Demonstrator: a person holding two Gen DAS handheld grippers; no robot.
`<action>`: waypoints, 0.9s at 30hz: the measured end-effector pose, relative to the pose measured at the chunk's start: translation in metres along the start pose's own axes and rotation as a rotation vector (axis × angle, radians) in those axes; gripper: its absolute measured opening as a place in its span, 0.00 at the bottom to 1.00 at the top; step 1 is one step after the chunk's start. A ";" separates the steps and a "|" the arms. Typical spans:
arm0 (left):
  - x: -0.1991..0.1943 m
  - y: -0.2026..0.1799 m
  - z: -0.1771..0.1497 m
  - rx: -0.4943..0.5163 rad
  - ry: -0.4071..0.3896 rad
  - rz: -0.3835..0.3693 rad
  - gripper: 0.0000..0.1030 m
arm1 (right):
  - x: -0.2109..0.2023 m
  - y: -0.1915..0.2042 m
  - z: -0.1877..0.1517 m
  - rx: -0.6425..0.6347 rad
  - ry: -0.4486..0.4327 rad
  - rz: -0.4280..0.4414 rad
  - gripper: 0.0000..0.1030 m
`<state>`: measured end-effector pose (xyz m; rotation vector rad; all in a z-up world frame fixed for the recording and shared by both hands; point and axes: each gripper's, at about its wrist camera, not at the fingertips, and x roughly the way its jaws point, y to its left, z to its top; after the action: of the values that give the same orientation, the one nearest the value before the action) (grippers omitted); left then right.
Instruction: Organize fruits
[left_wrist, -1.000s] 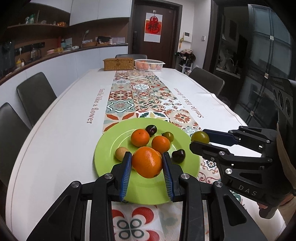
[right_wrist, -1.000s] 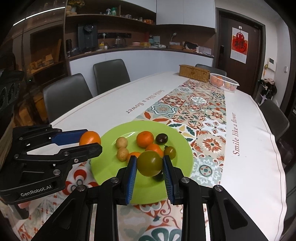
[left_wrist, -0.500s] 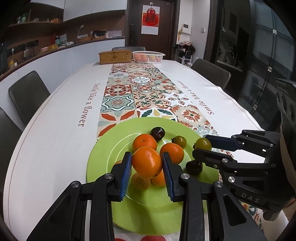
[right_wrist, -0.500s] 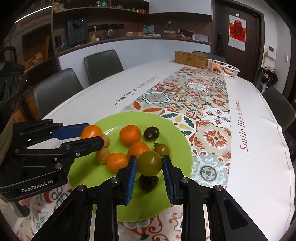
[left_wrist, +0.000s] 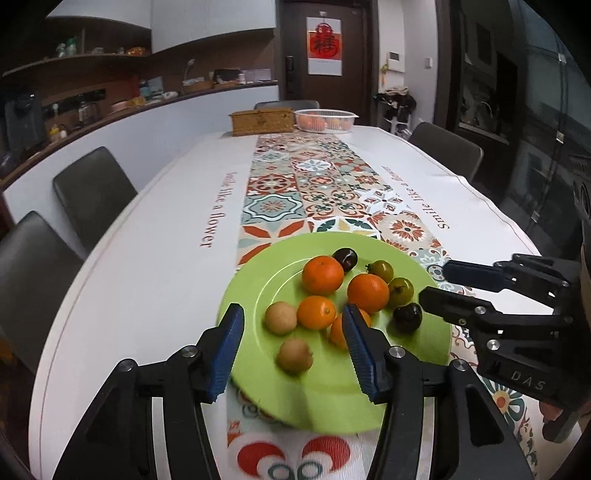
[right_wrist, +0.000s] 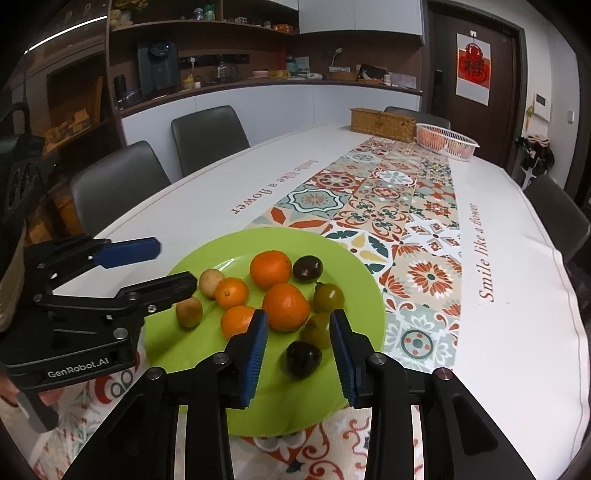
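A green plate (left_wrist: 332, 391) (right_wrist: 229, 254) lies on the patterned table runner and holds several fruits: oranges (left_wrist: 322, 274) (right_wrist: 286, 307), two brownish round fruits (left_wrist: 281, 318), greenish tomatoes (left_wrist: 400, 291) (right_wrist: 328, 296) and dark plums (left_wrist: 407, 318) (right_wrist: 303, 358). My left gripper (left_wrist: 292, 349) (right_wrist: 168, 267) is open and empty over the plate's near left part. My right gripper (right_wrist: 298, 350) (left_wrist: 439, 282) is open and empty over the plate's right side, with a greenish tomato (right_wrist: 317, 329) and a dark plum between its fingers.
A wicker box (left_wrist: 261, 120) (right_wrist: 382, 120) and a white basket of oranges (left_wrist: 325, 120) (right_wrist: 446, 140) stand at the table's far end. Grey chairs (left_wrist: 94, 192) (right_wrist: 207, 134) line both sides. White tablecloth stretches left and right of the runner.
Both grippers opened. The left one released its orange onto the plate, the right one released its greenish tomato onto the plate. Both grippers have drawn back slightly.
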<state>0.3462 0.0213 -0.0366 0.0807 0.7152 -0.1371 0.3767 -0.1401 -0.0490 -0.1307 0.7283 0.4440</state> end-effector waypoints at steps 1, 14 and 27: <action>-0.006 0.001 -0.001 -0.011 -0.008 0.004 0.55 | -0.006 0.001 -0.001 0.009 -0.004 -0.005 0.36; -0.082 -0.009 -0.015 -0.026 -0.113 0.092 0.80 | -0.085 0.009 -0.012 0.061 -0.123 -0.134 0.66; -0.141 -0.025 -0.045 -0.082 -0.152 0.103 1.00 | -0.149 0.023 -0.037 0.070 -0.186 -0.180 0.82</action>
<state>0.2080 0.0157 0.0220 0.0287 0.5629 -0.0148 0.2455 -0.1807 0.0242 -0.0869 0.5434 0.2542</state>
